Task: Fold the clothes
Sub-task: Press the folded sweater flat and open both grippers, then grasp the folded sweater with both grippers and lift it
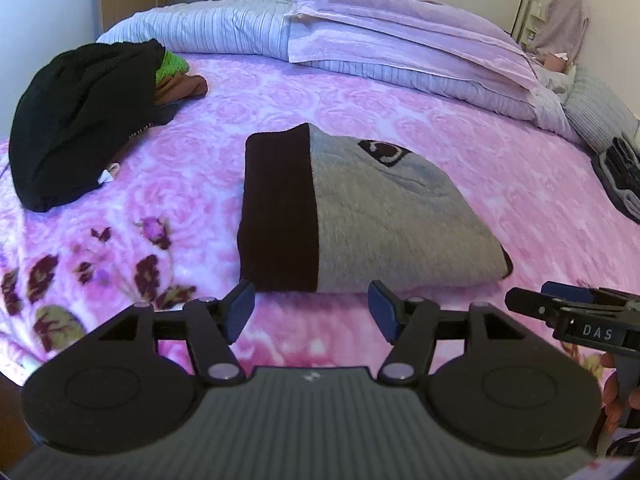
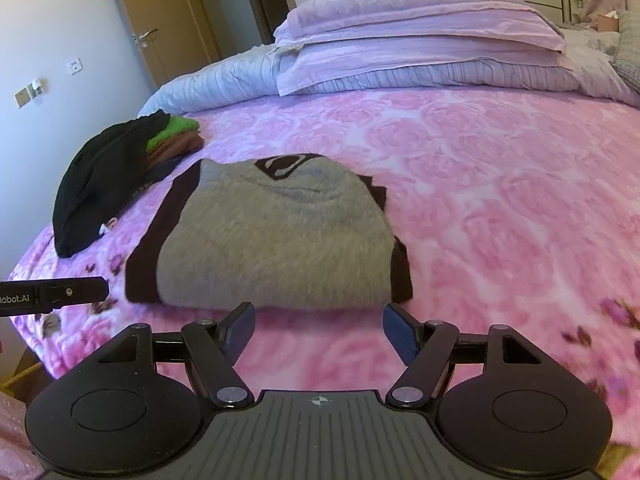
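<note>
A folded grey sweater (image 1: 392, 220) with dark maroon trim and a dark emblem lies flat on the pink floral bedspread (image 1: 280, 96). My left gripper (image 1: 312, 310) is open just in front of its near edge, nothing between the blue pads. The right wrist view shows the same sweater (image 2: 276, 240) from the other side, with my right gripper (image 2: 318, 330) open just short of its near edge and empty. The right gripper's tip (image 1: 560, 308) enters the left wrist view at the right edge; the left gripper's side (image 2: 56, 294) shows at the left of the right wrist view.
A pile of clothes (image 1: 80, 120) with black on top, green and brown beneath, sits left of the sweater, also seen as the pile (image 2: 108, 180). Folded lilac quilts and pillows (image 1: 400, 32) line the far side of the bed. A black object (image 1: 620, 176) lies at the right edge.
</note>
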A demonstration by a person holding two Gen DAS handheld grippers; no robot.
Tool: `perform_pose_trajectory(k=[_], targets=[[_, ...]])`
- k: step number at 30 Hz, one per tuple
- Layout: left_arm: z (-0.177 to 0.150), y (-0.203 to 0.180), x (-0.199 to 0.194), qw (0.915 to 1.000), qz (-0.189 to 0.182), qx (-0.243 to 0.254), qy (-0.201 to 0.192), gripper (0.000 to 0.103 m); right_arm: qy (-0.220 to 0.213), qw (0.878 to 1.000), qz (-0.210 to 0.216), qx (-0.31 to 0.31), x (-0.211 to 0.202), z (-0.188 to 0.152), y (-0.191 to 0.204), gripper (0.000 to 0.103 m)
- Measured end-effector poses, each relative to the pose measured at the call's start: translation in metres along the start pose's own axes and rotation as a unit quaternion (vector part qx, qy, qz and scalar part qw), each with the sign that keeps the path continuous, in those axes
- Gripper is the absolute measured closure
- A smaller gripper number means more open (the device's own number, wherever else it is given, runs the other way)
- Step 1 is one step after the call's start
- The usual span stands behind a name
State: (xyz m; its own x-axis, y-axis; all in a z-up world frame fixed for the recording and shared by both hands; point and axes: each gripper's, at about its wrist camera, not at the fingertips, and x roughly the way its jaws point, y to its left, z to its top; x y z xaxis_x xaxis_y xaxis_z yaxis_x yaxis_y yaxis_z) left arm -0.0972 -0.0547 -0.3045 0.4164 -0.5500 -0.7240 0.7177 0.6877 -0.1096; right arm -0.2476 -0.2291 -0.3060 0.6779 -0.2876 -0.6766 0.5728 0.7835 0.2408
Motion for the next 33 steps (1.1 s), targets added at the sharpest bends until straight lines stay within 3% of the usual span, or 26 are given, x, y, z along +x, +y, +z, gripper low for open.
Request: perform_pose_trajectory(k=[11, 23, 30, 33], targets=[[-0.012, -0.008, -0.027, 0.9997, -0.006, 0.021, -0.011, 0.042, -0.006, 1.000, -0.002, -0.004, -0.025, -0.014, 0.010, 0.035], [-0.005, -0.002, -0.008, 0.9996, -0.020, 0.019, -0.010, 0.041, -0.001, 1.000, -0.001, -0.002, -0.019, -0.010, 0.000, 0.035], [0.029, 0.082, 0.047, 0.9927, -0.074, -0.094, -0.013, 0.034, -0.002, 0.998, 0.018, 0.061, 0.006, 0.015, -0.053, 0.032], [0.039, 0.120, 0.087, 0.9738, -0.150, -0.170, 0.011, 0.030, 0.002, 0.992, 0.054, 0.116, 0.028, 0.029, -0.086, 0.027]])
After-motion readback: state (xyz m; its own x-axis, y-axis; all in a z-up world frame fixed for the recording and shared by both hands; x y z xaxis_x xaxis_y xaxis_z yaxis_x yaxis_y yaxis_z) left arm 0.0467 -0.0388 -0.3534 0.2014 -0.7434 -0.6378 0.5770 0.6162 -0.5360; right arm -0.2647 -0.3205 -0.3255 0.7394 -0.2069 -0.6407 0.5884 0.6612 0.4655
